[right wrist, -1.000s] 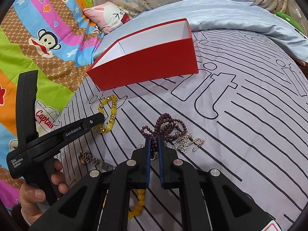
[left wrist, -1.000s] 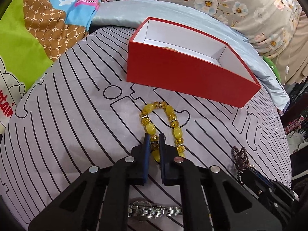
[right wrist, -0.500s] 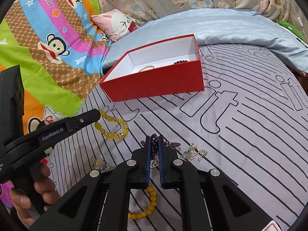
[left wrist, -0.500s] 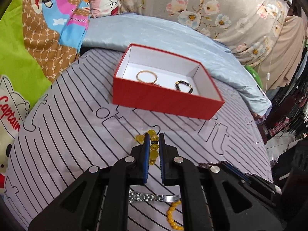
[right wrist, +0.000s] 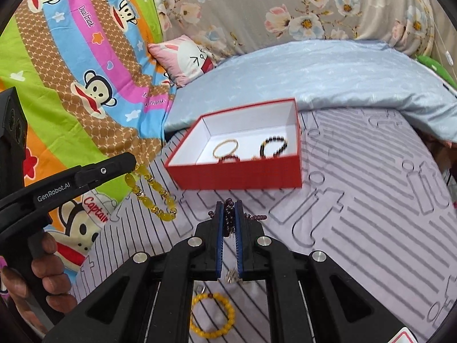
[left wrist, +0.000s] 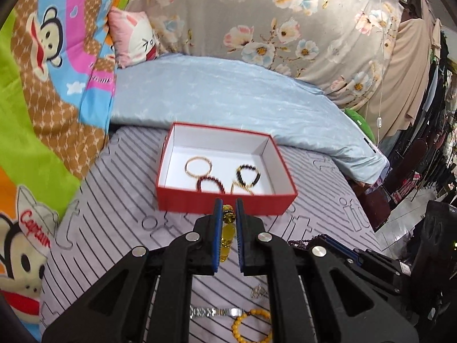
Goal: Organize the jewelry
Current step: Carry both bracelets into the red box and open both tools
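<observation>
Two hand-held grippers above a bed w/ a grey striped sheet [left wrist: 120,217]. Left gripper [left wrist: 227,208] pinching a yellow bead bracelet [left wrist: 228,233] between blue pads, clear of the sheet; from the right wrist view same bracelet [right wrist: 155,193] dangling from the tip in a long loop, a hand [right wrist: 42,280] wrapped round the handle at near left. Right gripper [right wrist: 228,208] pressed together on a dark purple bead strand [right wrist: 228,217], beads bunched between the pads & spilling to both sides. Red box [left wrist: 225,203] w/ white inside lying open just beyond both tips, toward the far side of the sheet; inside it a thin gold bangle [left wrist: 198,166] at left, dark red bead ring [left wrist: 210,184] touching it, black bead ring [left wrist: 248,175] at right, a gold piece near the front wall, shape unclear. On the sheet near the camera, under the arms: silver watch band [left wrist: 215,311], small yellow bead bracelet [right wrist: 212,315], small silver charm [left wrist: 258,291]. Pale blue quilt [left wrist: 228,94] behind the box, pink bunny cushion [right wrist: 185,57] at far left, cartoon monkey blanket [right wrist: 71,57] along the left, floral fabric [left wrist: 271,23] at the back.
</observation>
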Demonstrator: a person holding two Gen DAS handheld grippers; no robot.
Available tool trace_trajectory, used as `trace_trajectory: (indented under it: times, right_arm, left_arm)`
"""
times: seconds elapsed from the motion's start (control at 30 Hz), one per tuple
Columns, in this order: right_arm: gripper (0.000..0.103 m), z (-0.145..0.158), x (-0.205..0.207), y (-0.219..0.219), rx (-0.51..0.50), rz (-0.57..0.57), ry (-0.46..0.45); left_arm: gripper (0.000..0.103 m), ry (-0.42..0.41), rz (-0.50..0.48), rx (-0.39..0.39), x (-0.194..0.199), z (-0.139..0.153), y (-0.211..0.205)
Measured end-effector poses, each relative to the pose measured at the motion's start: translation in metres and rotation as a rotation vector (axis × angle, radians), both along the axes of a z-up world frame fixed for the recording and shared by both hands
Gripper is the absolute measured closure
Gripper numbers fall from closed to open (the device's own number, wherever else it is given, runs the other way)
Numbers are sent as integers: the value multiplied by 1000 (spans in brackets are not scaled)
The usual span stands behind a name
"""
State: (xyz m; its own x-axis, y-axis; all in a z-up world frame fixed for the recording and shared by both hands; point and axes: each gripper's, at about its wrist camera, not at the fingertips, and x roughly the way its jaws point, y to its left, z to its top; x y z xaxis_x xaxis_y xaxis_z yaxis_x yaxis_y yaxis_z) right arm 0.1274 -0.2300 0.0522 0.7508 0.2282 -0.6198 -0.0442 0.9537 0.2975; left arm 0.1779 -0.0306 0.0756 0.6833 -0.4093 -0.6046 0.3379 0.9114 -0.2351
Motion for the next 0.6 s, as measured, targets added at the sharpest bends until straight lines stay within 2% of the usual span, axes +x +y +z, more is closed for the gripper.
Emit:
trace_trajectory:
  times: [0.17, 0.3, 0.6]
  right_arm:
    - [97, 23, 30, -9, -4, 6, -46]
    - [97, 33, 58, -15, 6, 6, -59]
    - [97, 23, 122, -19, 9, 18, -26]
  left_arm:
    - [95, -50, 4, 35, 23, 18, -10]
    - [95, -40, 2, 29, 52, 22, -20]
    - [95, -14, 11, 49, 104, 11, -40]
